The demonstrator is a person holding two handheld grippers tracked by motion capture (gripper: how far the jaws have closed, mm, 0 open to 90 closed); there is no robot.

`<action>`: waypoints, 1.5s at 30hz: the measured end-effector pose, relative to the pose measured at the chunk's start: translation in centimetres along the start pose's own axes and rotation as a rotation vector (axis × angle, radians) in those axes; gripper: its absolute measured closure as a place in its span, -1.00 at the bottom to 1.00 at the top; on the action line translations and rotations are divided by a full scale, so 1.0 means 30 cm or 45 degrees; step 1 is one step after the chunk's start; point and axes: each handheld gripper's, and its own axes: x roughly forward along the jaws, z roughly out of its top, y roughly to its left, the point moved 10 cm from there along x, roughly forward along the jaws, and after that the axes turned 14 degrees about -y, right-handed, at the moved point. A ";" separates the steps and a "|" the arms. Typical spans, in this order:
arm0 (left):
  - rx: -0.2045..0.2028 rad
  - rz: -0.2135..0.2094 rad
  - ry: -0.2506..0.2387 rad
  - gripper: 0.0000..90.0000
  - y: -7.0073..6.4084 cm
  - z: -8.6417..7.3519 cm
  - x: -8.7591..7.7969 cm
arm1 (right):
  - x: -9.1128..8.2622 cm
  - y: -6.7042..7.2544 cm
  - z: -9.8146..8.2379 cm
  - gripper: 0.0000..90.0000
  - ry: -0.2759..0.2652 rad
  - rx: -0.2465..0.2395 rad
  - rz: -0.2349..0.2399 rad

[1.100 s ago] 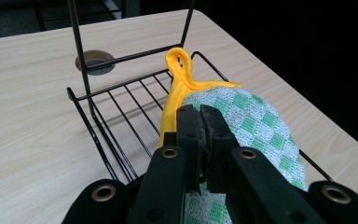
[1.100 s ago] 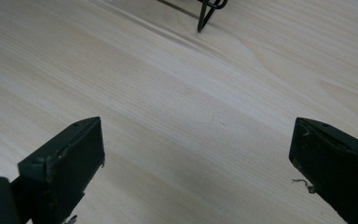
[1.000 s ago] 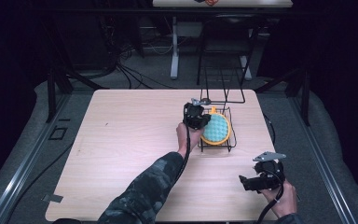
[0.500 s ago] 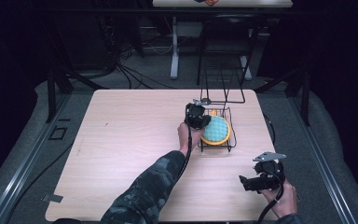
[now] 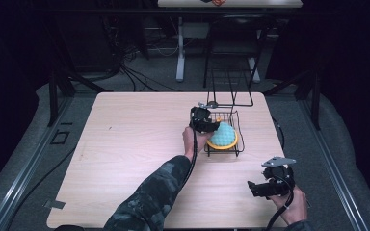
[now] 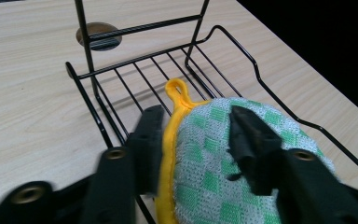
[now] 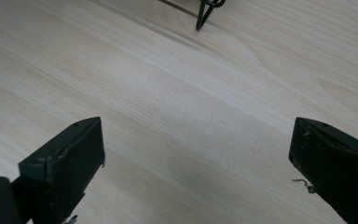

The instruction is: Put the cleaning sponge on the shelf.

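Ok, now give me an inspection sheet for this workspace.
Surface: pale wooden table, bare apart from the rack.
Job's things: checked scrubbing pad lying in black wire rack.
Clutter: nothing seen.
Grippers: left gripper open, fingers just opening, pad between them; right gripper open over bare table.
Cables: gripper cable trails along the left arm; loose cables on the floor.
Surroundings: dark room, grey floor.

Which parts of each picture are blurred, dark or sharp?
High view: surroundings nearly black, the table evenly lit. Left gripper view: the near tool is smeared, the sponge and wire rack sharp. Right gripper view: its tool is soft, the wood grain crisp.
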 end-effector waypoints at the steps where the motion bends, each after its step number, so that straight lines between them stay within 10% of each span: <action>1: 0.000 0.000 0.000 0.07 0.000 0.000 0.000 | 0.000 0.000 0.000 -0.93 0.000 0.000 0.000; 17: 0.135 0.023 -0.017 -0.63 0.017 0.075 -0.155 | -0.005 -0.002 0.005 -0.94 -0.004 -0.005 -0.012; 45: 0.356 0.078 0.041 -1.00 0.140 0.089 -0.535 | -0.005 0.002 0.002 -0.93 0.002 -0.024 -0.016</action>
